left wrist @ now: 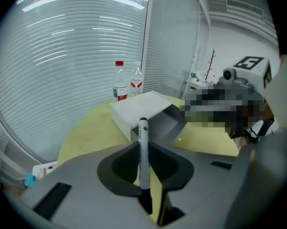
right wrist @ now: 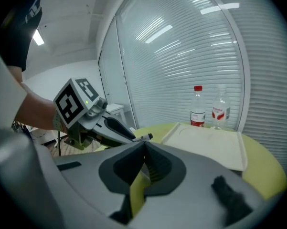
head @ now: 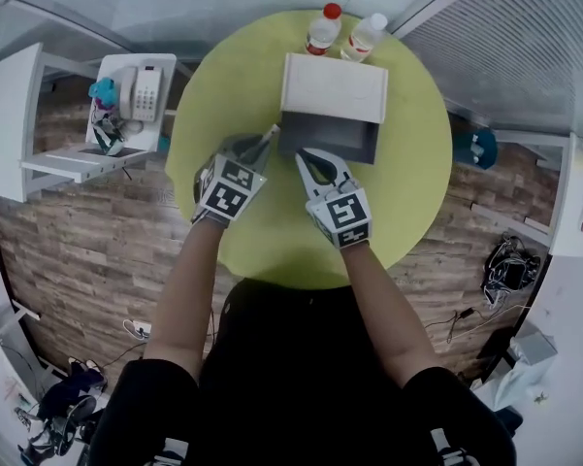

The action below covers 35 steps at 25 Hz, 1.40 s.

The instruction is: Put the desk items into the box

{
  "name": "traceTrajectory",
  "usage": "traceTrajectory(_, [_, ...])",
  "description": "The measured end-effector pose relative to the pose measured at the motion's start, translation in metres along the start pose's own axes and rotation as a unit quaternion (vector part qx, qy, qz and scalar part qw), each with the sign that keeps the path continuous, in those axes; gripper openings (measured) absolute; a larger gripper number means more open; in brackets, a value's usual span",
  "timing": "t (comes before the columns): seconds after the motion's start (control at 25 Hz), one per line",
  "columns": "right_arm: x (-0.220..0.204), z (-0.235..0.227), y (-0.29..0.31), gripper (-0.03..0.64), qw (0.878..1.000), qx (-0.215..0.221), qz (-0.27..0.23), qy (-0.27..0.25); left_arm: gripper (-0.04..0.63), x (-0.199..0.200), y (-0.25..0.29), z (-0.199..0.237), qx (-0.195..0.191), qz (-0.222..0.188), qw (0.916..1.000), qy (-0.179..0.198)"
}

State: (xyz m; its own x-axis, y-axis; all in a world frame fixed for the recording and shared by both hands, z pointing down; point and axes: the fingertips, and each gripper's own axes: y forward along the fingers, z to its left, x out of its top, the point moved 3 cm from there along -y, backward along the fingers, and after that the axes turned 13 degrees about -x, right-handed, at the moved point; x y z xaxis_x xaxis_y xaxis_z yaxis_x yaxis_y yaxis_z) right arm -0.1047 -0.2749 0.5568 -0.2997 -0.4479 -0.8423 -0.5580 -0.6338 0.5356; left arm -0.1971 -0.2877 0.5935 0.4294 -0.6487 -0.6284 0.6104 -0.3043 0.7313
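- The left gripper (left wrist: 143, 162) was clamped on the marker (left wrist: 143, 132), which stood upright between its pads with much of the barrel past the tips. A slack pinch could let it pivot or drop.
- The right gripper (right wrist: 143, 148), just beside it, had its jaws closed on nothing. Crowding could knock the marker.
- The box (head: 335, 90) lay open ahead of both. Early release would land the marker on the table (head: 407, 192).
- 2 bottles (head: 344, 35) stood beyond the box. Overreach could topple them.

A round yellow-green table (head: 407, 163) stands on a wood-plank floor (head: 87, 250); behind it are white blinds (head: 524, 56) (horizontal slats), and left of it a white shelf (head: 63, 166).
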Motion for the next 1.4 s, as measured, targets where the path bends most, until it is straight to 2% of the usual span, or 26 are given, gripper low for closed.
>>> traceTrajectory(0.12, [-0.003, -0.025, -0.014, 0.017, 1.0, -0.019, -0.003, -0.003, 0.071, 0.026, 0.017, -0.017, -0.015, -0.006, 0.9996, 0.021])
traceTrajectory(0.32, [-0.012, -0.077, -0.035, 0.017, 0.998, -0.062, -0.009, 0.027, 0.071, 0.061, 0.059, -0.041, -0.04, 0.01, 0.9971, 0.064])
traceTrajectory(0.56, [-0.026, -0.115, -0.044, 0.015, 0.994, -0.101, -0.014, 0.042, 0.071, 0.074, 0.098, -0.06, -0.063, 0.04, 0.9935, 0.085])
traceTrajectory(1.0, [-0.043, -0.149, -0.051, 0.017, 0.992, -0.112, -0.016, 0.055, 0.071, 0.085, 0.151, -0.072, -0.082, 0.081, 0.9868, 0.114])
traceTrajectory(1.16, [-0.05, -0.161, -0.05, 0.017, 0.991, -0.116, -0.014, 0.061, 0.071, 0.086, 0.169, -0.074, -0.081, 0.102, 0.9822, 0.136])
traceTrajectory(1.4, [-0.059, -0.17, -0.051, 0.017, 0.991, -0.115, -0.014, 0.071, 0.071, 0.083, 0.189, -0.079, -0.085, 0.114, 0.9817, 0.127])
